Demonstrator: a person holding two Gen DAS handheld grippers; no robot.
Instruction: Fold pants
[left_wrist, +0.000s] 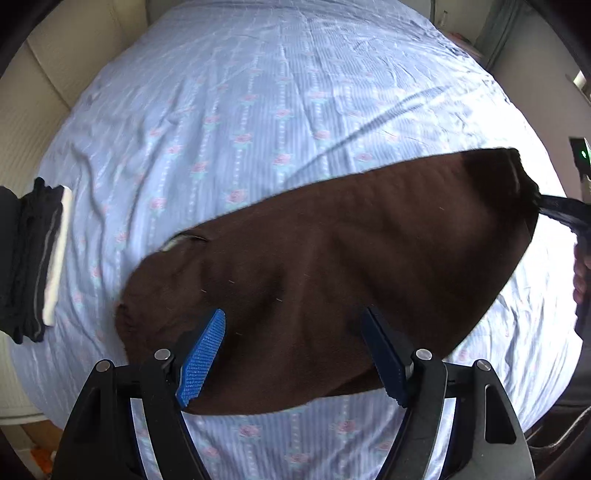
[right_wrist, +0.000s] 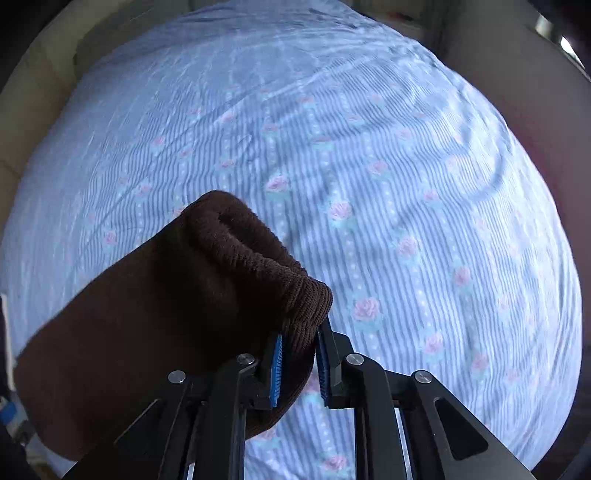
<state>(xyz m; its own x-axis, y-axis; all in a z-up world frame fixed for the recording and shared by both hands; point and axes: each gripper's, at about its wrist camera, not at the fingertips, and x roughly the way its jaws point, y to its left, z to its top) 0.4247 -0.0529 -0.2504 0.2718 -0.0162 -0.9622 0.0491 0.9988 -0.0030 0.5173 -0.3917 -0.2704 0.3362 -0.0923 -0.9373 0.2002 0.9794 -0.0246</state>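
Dark brown pants (left_wrist: 332, 266) lie across the striped floral bedsheet (left_wrist: 258, 110), stretched from lower left to upper right. My left gripper (left_wrist: 293, 325) is open, its blue pads over the pants' near edge, holding nothing. My right gripper (right_wrist: 299, 339) is shut on the ribbed end of the pants (right_wrist: 258, 254) and holds it lifted above the sheet (right_wrist: 406, 184). In the left wrist view the right gripper (left_wrist: 561, 210) shows at the far right, at the pants' raised end.
A stack of folded dark clothes with a white item (left_wrist: 33, 258) sits at the bed's left edge. A beige padded wall (left_wrist: 55, 55) borders the bed on the left and back. Room clutter shows at the far right.
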